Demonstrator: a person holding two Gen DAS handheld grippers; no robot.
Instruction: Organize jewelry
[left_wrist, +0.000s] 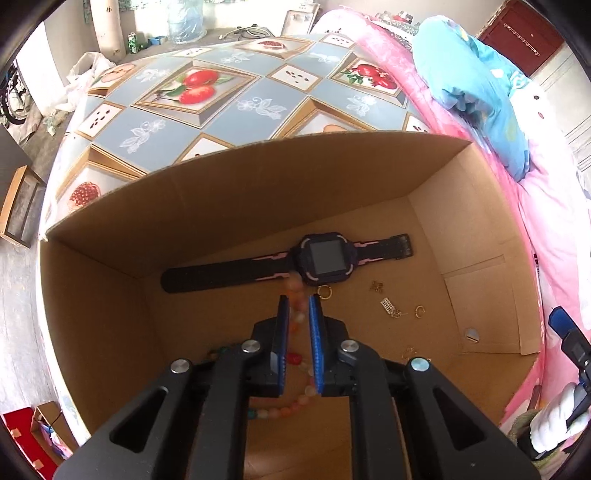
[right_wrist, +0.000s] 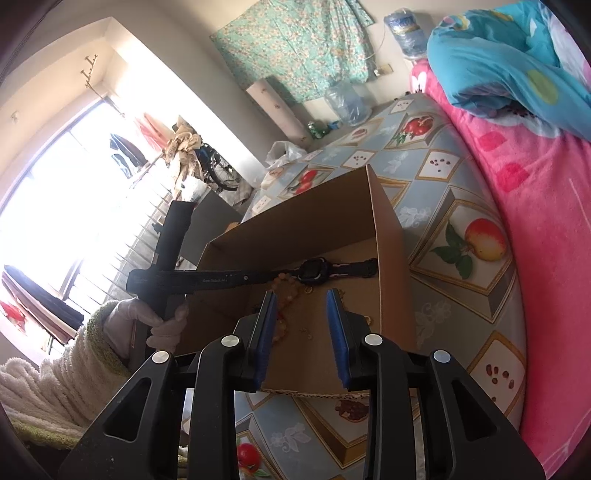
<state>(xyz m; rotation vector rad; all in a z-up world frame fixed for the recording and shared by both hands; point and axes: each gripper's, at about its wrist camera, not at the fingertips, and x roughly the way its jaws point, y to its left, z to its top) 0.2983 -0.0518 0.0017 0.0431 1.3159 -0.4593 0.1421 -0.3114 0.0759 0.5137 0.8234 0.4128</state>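
An open cardboard box stands on the fruit-patterned tablecloth. On its floor lie a dark watch with pink trim, a strand of orange and pink beads, a gold ring and small gold earrings. My left gripper points down into the box, its blue pads a little apart on either side of the bead strand; I see no pad pressing on it. My right gripper hovers at the box's near wall, open and holding nothing. The right wrist view also shows the watch and beads.
A gloved hand in a fluffy sleeve holds the left tool at the box's left side. Pink bedding and a blue quilt border the table on the right. The tablecloth stretches beyond the box. Water bottles stand on the far floor.
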